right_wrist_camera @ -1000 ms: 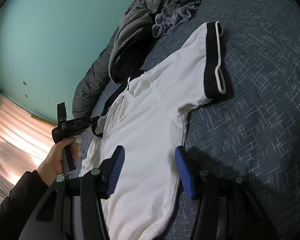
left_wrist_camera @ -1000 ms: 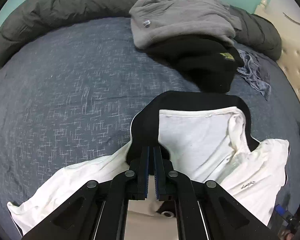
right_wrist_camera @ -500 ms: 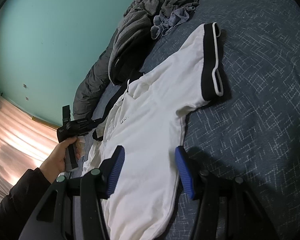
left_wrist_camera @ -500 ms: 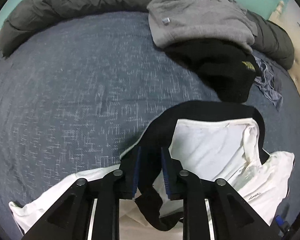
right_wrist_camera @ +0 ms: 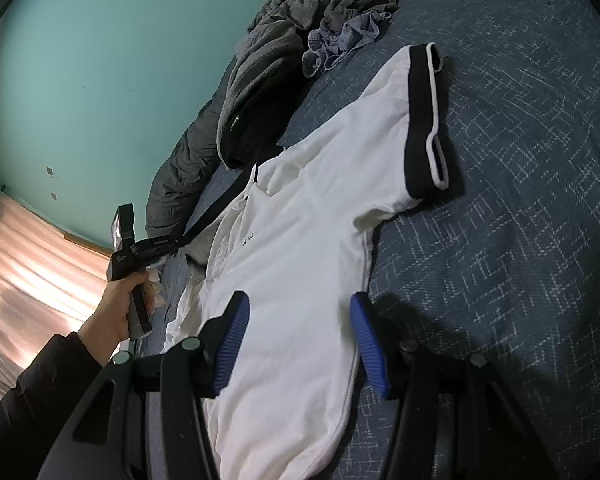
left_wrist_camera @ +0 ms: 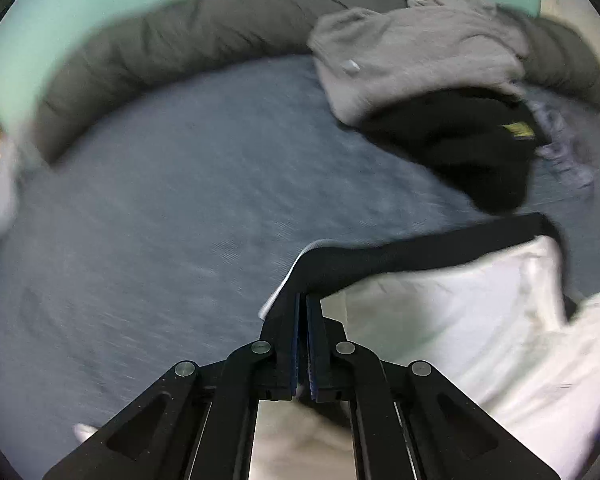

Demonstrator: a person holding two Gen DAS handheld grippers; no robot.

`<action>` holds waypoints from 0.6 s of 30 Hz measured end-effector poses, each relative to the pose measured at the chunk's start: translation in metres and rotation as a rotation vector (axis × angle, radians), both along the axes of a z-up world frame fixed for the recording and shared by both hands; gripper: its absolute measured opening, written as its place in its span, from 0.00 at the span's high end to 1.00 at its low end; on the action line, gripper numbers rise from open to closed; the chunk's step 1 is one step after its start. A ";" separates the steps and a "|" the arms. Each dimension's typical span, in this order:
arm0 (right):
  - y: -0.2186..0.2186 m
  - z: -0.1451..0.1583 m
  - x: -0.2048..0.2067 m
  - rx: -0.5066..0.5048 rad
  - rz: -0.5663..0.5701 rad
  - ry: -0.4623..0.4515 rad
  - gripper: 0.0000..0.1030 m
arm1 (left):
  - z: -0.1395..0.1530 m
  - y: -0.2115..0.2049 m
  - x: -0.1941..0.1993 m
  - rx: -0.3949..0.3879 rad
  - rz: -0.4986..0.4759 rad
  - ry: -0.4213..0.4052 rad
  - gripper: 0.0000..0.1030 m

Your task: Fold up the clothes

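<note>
Black collar [left_wrist_camera: 380, 260] between closed jaws

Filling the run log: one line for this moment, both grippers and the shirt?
left gripper: shut on black sleeve cuff | right gripper: open, over white shirt hem | shirt: flat on bed, unfolded

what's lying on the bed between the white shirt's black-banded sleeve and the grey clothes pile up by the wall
In the right wrist view, a crumpled blue-grey garment lies between the sleeve of the white shirt and the grey pile.
</note>
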State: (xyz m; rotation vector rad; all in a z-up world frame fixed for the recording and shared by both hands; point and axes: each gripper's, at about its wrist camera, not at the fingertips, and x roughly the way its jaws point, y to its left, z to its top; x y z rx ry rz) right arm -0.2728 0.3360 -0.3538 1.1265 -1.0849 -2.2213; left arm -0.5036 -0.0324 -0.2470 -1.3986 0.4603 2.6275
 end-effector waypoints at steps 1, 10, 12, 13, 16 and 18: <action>0.000 0.000 0.000 -0.001 0.000 0.000 0.48 | 0.000 0.001 -0.001 -0.023 0.003 0.010 0.97; -0.001 -0.002 0.000 0.000 -0.005 -0.004 0.48 | -0.025 -0.006 -0.010 0.014 0.055 -0.045 0.96; -0.001 -0.002 0.000 0.000 -0.005 -0.006 0.48 | -0.023 -0.013 -0.010 0.083 0.084 -0.062 0.96; -0.002 -0.002 0.000 0.000 -0.004 -0.005 0.48 | -0.021 -0.017 -0.009 0.116 0.099 -0.068 0.96; -0.003 -0.001 0.000 0.000 -0.002 -0.004 0.48 | -0.010 -0.028 -0.006 0.188 0.131 -0.060 0.95; -0.003 -0.001 0.000 -0.001 -0.002 -0.002 0.48 | -0.002 -0.033 -0.005 0.204 0.135 -0.049 0.95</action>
